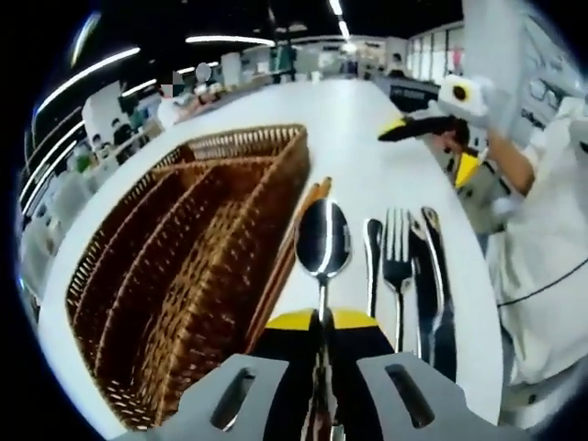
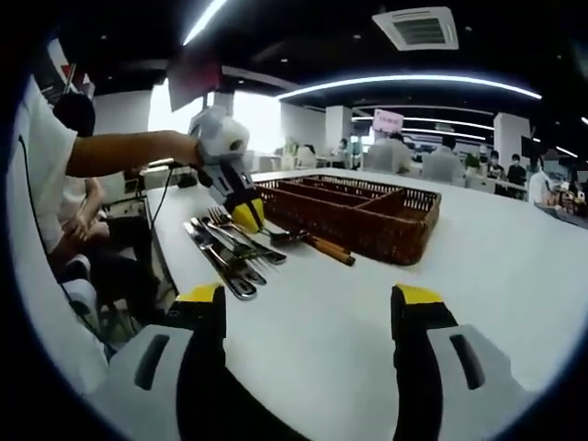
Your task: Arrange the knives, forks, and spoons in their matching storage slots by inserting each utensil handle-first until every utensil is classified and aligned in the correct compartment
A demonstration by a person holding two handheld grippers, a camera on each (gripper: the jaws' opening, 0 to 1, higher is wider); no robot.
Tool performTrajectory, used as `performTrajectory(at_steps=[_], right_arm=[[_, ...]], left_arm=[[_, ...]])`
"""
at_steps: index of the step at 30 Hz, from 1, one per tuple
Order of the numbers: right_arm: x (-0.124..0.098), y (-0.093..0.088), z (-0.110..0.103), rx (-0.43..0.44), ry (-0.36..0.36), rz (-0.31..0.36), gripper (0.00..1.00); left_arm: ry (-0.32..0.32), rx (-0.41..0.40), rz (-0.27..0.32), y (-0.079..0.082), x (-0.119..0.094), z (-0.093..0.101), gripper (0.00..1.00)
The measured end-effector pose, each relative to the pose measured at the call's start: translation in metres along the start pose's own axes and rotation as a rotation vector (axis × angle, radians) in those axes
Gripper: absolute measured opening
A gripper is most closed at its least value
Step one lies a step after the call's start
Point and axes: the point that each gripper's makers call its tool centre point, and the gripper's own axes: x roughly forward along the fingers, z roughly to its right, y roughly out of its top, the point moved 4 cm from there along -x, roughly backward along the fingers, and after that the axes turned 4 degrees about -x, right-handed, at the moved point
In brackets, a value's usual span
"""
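Note:
My left gripper is shut on the handle of a shiny spoon, whose bowl points away, just right of the wicker organiser basket with its long compartments. On the white table to the right of the spoon lie another spoon, a fork and a knife. In the right gripper view my right gripper stands open over bare table, well short of the utensil pile. Beyond the pile, the left gripper holds the spoon low beside the basket.
Two wooden-handled pieces lie along the basket's right wall, seen also as wooden-handled pieces. The table edge runs close to the right of the cutlery. A person's arm reaches in from the left. Other people sit at far tables.

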Motion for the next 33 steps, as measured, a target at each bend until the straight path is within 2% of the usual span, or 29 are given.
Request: performTrajectory(at_steps=[2,3,6,8,14,20,22,27,32,33], right_arm=[[0.0,0.0,0.0,-0.001,0.001,-0.001,0.76],[0.001,0.0,0.0,-0.004,0.001,-0.003,0.76],[0.002,0.0,0.0,0.0,0.004,-0.001,0.76],[0.002,0.0,0.0,-0.001,0.004,-0.002,0.76],[0.002,0.001,0.001,-0.001,0.0,-0.001,0.76],[0.001,-0.001,0.002,0.002,-0.005,-0.007,0.76],[0.001,-0.001,0.002,0.002,-0.005,-0.007,0.76],[0.002,0.0,0.002,0.003,-0.006,-0.005,0.76],[0.004,0.003,0.002,0.011,-0.01,0.002,0.76],[0.004,0.003,0.002,0.016,-0.008,0.001,0.76]], left_arm=[[-0.004,0.023,0.001,0.0,0.0,0.0,0.03],[-0.008,0.095,0.001,0.002,0.0,0.001,0.03],[0.008,0.126,-0.006,0.004,0.003,0.009,0.03],[0.009,0.133,-0.009,0.007,0.006,0.017,0.03],[0.012,0.13,-0.004,0.009,0.008,0.02,0.03],[0.014,0.138,0.002,0.009,0.005,0.015,0.02],[0.008,0.129,0.003,0.006,0.001,0.006,0.02],[-0.006,0.125,0.022,0.013,0.0,0.019,0.02],[-0.009,0.115,0.038,0.02,-0.004,0.018,0.03],[-0.009,0.117,0.038,0.022,-0.003,0.024,0.03]])
